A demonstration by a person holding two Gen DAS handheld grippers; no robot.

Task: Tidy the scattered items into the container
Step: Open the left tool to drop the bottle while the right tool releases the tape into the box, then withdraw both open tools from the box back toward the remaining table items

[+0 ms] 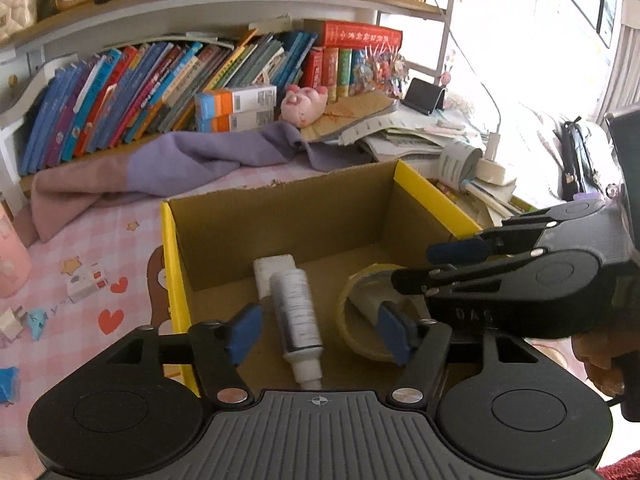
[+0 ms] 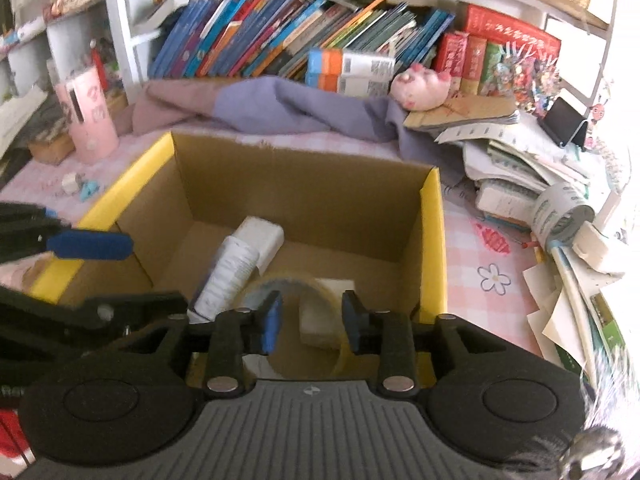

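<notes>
A cardboard box with yellow rims (image 1: 170, 248) (image 2: 434, 240) stands open on the pink table. On its floor lie a white bottle (image 1: 298, 320) (image 2: 228, 276), a white block (image 1: 274, 268) (image 2: 260, 236) and a clear tape roll (image 1: 360, 312) (image 2: 340, 356) ringed around a small white piece (image 2: 326, 308). My left gripper (image 1: 318, 334) hangs open over the box, and the bottle lies between its blue pads untouched. My right gripper (image 2: 312, 324) (image 1: 432, 268) is open above the tape roll, its pads not pressing on it. The left gripper's blue pad (image 2: 90, 244) shows at the left edge.
Small erasers and a little white box (image 1: 86, 284) (image 2: 80, 186) lie on the cloth left of the box. A purple cloth (image 1: 192, 160), a pink cup (image 2: 90, 120), a plush pig (image 1: 304, 104) and leaning books stand behind. Papers and a patterned tape roll (image 2: 560, 216) pile up at the right.
</notes>
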